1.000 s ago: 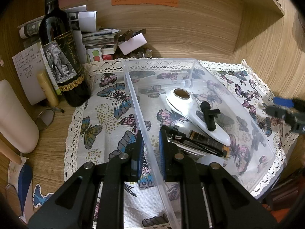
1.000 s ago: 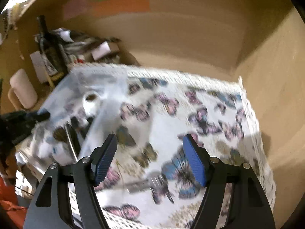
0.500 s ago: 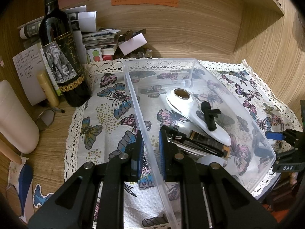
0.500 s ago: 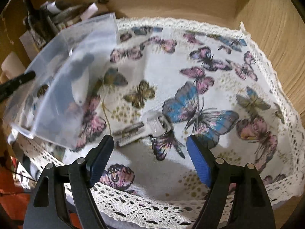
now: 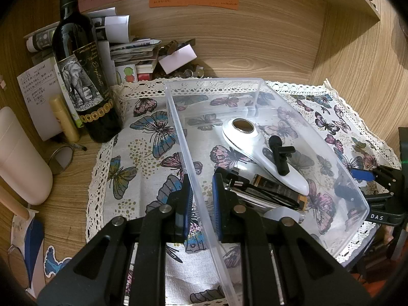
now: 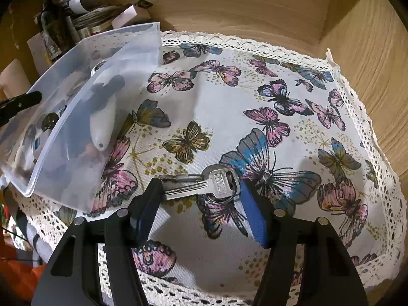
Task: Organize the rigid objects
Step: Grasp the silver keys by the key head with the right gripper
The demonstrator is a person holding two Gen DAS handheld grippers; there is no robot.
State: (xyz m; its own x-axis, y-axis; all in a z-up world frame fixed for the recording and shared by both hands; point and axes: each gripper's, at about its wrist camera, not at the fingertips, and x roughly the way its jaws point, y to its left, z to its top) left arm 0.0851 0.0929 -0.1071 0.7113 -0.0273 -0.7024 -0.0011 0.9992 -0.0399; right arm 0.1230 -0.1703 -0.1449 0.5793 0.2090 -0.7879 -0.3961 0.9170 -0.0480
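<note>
A clear plastic bin [image 5: 257,84] stands on the butterfly cloth [image 5: 142,153] and also shows in the right wrist view [image 6: 76,107]. It holds a white oval device [image 5: 255,150], a black clip [image 5: 279,155] and a dark flat box [image 5: 275,191]. My left gripper [image 5: 201,193] is shut on the bin's left wall. A bunch of silver keys [image 6: 206,186] lies on the cloth [image 6: 255,97] to the right of the bin. My right gripper [image 6: 199,199] is open, low over the cloth, with the keys between its fingers. It also shows at the right edge of the left wrist view [image 5: 367,178].
A dark wine bottle [image 5: 81,76], a small gold tube [image 5: 63,117], a white container [image 5: 17,160] and stacked papers [image 5: 132,53] crowd the back left. Wooden walls close the back and right. The cloth's lace edge [image 6: 229,293] hangs at the front.
My right gripper has dropped down toward the cloth and come around the keys. The left gripper and bin have not moved.
</note>
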